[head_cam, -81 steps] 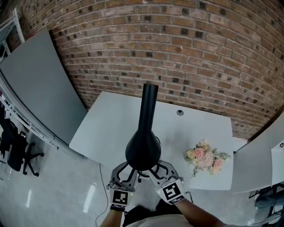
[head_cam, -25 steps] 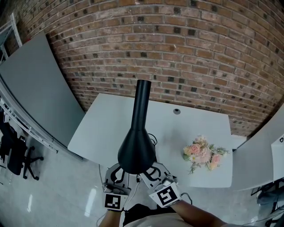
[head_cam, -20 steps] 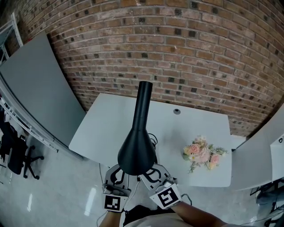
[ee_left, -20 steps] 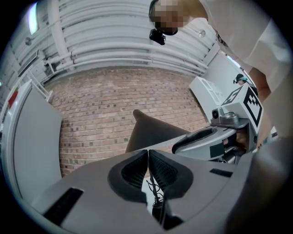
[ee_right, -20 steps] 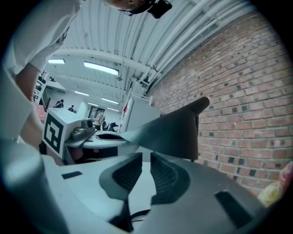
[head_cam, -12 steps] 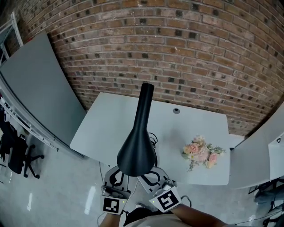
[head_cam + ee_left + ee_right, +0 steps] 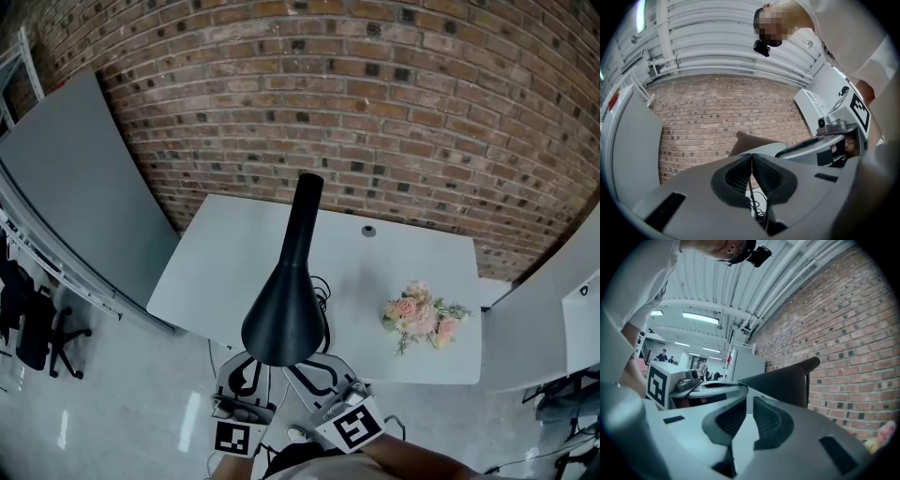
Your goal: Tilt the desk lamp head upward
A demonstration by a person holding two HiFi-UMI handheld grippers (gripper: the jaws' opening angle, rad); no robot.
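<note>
The black desk lamp (image 7: 284, 323) stands on the white table (image 7: 230, 253), its cone-shaped head wide and close to me, its neck running back toward the brick wall. Both grippers sit just below the head's near rim, fingertips tucked under it. My left gripper (image 7: 246, 367) is shut, pads (image 7: 740, 171) pressed together with nothing between; the lamp head (image 7: 757, 142) shows beyond them. My right gripper (image 7: 305, 373) has just been closing and keeps a thin gap between its pads (image 7: 766, 416), nothing in it; the lamp head (image 7: 787, 380) lies ahead of it.
A bunch of pink and white flowers (image 7: 419, 317) lies on the table's right side. A black cable (image 7: 322, 286) coils near the lamp's base. A grey partition (image 7: 75, 178) stands at the left, a brick wall (image 7: 375, 112) behind, and a black office chair (image 7: 37, 328) on the floor.
Both grippers have slid lower in the head view and come nearer the camera. The lamp head has shifted slightly left and now covers their fingertips.
</note>
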